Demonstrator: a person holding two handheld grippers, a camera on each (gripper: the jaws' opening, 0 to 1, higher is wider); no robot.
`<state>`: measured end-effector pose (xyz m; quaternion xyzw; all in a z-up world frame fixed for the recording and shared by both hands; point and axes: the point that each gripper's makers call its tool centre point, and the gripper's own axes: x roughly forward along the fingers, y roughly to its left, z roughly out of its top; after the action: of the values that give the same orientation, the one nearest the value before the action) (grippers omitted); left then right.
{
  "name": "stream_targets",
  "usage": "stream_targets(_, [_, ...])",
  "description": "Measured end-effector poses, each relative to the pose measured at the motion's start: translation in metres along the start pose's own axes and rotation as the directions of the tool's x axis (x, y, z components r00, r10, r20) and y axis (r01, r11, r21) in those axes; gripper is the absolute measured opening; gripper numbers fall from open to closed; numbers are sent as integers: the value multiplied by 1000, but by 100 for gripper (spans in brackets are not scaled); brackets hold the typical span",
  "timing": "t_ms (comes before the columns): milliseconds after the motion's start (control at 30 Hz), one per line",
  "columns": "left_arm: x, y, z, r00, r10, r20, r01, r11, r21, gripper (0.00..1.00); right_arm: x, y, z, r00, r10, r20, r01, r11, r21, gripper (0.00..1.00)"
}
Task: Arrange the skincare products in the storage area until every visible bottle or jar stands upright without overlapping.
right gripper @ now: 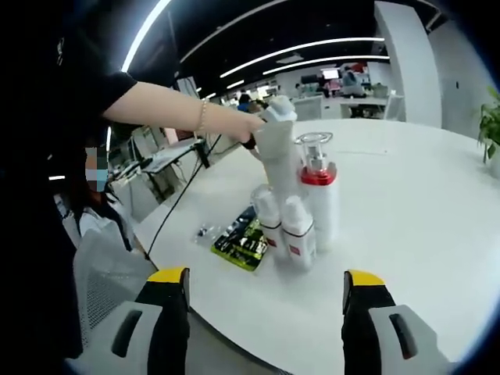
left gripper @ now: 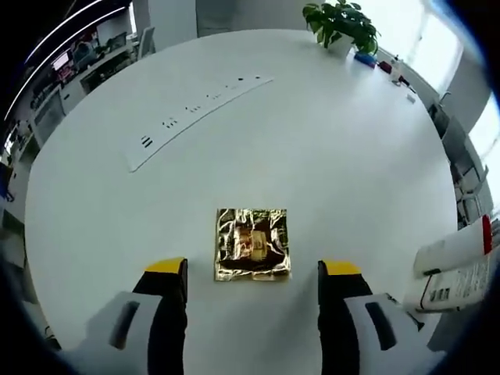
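Skincare bottles [right gripper: 301, 211] stand in a tight upright cluster on the white desk [right gripper: 406, 234] in the right gripper view: two short white bottles [right gripper: 285, 226] with red-marked labels in front, touching side by side, and just behind them a taller white pump bottle [right gripper: 319, 191] with a red collar and a clear cap. Behind that group the left claw [right gripper: 275, 148], white-bodied and held in a person's hand [right gripper: 248, 125], hangs over the desk; from this side I cannot tell whether anything sits between its jaws. A flat dark packet with yellow-green print [right gripper: 242, 242] lies on the desk just left of the short bottles. The right claw [right gripper: 264, 285] hovers near the desk edge with its yellow-tipped jaws spread wide and nothing between them. In the left gripper view the left claw [left gripper: 254, 277] is likewise wide open and empty, looking down on the round desk, where a crumpled gold foil sachet [left gripper: 252, 244] lies flat just ahead of its jaws. At the right edge of that view are parts of two white bottles [left gripper: 457, 269], one with a red band, the other printed with a barcode. Farther off on the desk lie a long white power strip [left gripper: 195, 117] and a potted green plant [left gripper: 341, 25] at the far rim.
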<state>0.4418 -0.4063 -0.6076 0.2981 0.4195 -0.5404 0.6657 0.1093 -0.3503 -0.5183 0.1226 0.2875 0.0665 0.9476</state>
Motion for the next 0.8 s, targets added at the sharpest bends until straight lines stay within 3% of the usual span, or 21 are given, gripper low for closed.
stream_targets(433, [9, 11, 4, 1000, 12, -20, -12, 1000, -7, 52, 1, 1, -3, 1000, 0, -22, 0, 1000, -10, 82])
stream_targets(567, [10, 9, 5, 999, 28, -21, -27, 998, 48, 48, 1, 1, -3, 1000, 1, -23, -1, 1000, -9, 82])
stream_targets(700, [11, 8, 7, 1000, 22, -17, -21, 998, 53, 44, 2, 1, -4, 1000, 1, -27, -2, 1000, -10, 82])
stream_targets(800, [7, -2, 6, 1000, 20, -6, -20, 997, 80, 42, 3, 1, -5, 1000, 2, -31, -2, 1000, -12, 81])
